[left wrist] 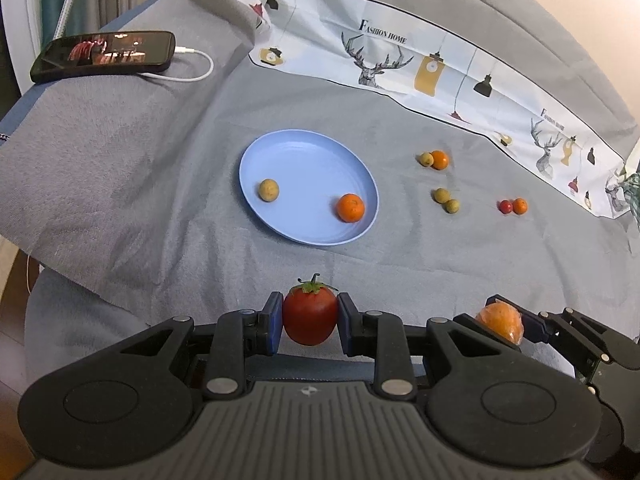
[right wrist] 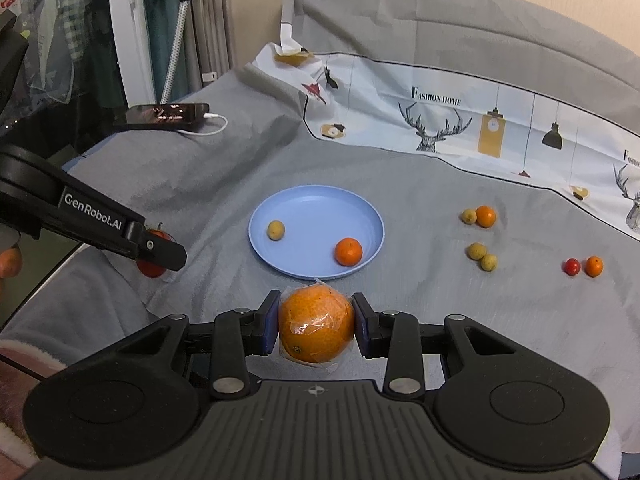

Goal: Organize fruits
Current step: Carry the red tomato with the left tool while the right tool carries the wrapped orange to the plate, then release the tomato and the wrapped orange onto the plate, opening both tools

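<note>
My left gripper (left wrist: 310,316) is shut on a red tomato (left wrist: 310,314) with a green stem, held over the grey cloth in front of the blue plate (left wrist: 304,160). In the right wrist view my right gripper (right wrist: 316,324) is shut on a plastic-wrapped orange (right wrist: 316,322), just before the plate (right wrist: 320,208). On the plate lie a small tan fruit (left wrist: 268,190) and a small orange (left wrist: 350,208). Right of the plate sit a tan fruit with an orange (left wrist: 439,159), two tan fruits (left wrist: 446,200), and a cherry tomato (left wrist: 505,206) beside a small orange (left wrist: 520,206).
A phone (left wrist: 104,56) on a white charging cable lies at the far left on the raised cloth. A printed white cloth (left wrist: 400,52) runs along the back. The grey cover drops off at the near left edge. The left gripper's arm (right wrist: 100,220) crosses the right wrist view's left side.
</note>
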Demonstrator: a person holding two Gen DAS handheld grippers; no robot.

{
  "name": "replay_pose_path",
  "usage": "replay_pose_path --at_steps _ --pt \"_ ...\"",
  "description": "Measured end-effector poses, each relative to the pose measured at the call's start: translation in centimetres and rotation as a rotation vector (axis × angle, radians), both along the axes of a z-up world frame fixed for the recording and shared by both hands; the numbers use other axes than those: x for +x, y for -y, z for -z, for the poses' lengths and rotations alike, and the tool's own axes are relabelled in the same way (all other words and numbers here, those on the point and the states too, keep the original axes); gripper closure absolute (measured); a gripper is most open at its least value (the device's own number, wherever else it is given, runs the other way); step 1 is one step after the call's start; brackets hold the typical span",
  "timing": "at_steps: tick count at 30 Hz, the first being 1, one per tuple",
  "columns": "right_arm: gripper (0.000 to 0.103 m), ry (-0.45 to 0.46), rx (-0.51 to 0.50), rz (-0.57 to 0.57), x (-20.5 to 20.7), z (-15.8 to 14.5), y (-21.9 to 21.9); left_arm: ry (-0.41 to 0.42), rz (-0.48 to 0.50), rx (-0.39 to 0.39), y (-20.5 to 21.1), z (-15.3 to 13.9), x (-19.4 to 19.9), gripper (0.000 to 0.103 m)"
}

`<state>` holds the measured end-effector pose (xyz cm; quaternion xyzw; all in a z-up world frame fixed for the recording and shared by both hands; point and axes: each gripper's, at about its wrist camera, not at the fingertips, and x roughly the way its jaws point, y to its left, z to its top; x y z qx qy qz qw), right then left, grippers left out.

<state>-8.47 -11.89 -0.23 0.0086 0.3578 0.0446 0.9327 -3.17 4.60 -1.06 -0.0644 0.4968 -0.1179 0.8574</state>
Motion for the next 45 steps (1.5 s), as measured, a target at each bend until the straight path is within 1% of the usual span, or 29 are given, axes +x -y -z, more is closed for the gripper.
replay_pose_path --at_steps 6,14,19,25,27,29,32,39,40,41,42,43,44,45 --pt "0.064 -0.023 0.002 0.012 2.1 0.7 0.4 0.001 -0.021 0.011 -0.2 0.1 2.7 0.072" --pt "0.064 -0.065 0.025 0.022 6.7 2.7 1.2 0.005 -0.028 0.048 0.9 1.0 7.9 0.072" --pt "0.064 -0.088 0.032 0.015 10.1 4.2 1.5 -0.014 -0.024 0.053 2.4 2.5 12.0 0.072" --pt "0.064 -0.101 0.031 0.007 14.3 6.0 1.6 -0.016 0.005 0.084 4.3 5.0 16.0 0.072" --pt "0.064 -0.102 0.017 -0.002 15.6 6.7 1.6 -0.011 0.007 0.112 4.9 5.9 17.1 0.072" --pt "0.064 -0.104 0.009 -0.007 16.8 7.4 1.6 -0.013 0.008 0.131 5.3 6.8 18.1 0.072" --pt "0.064 -0.111 0.009 -0.011 18.3 8.2 1.7 -0.026 0.009 0.138 5.5 7.8 19.3 0.072" --pt "0.064 -0.114 0.001 -0.033 20.3 9.7 1.8 -0.040 0.017 0.159 5.5 9.4 21.3 0.071" --pt "0.064 -0.112 0.005 -0.040 20.7 9.9 1.8 -0.032 0.020 0.165 5.5 9.5 21.5 0.068" --pt "0.064 -0.109 0.008 -0.043 21.0 9.9 1.8 -0.023 0.029 0.168 5.6 9.4 21.6 0.053" --pt "0.063 -0.108 0.013 -0.047 21.2 9.9 1.7 -0.014 0.036 0.171 5.6 9.3 21.7 0.029" --pt "0.063 -0.106 0.023 -0.056 21.5 10.0 1.7 -0.002 0.035 0.175 5.6 9.0 21.7 0.017" --pt "0.059 -0.106 0.035 -0.068 21.7 9.9 1.7 0.022 0.027 0.177 5.5 8.5 21.5 0.004" --pt "0.045 -0.106 0.038 -0.069 21.9 9.8 1.7 0.045 0.028 0.165 5.4 7.9 21.2 0.001"
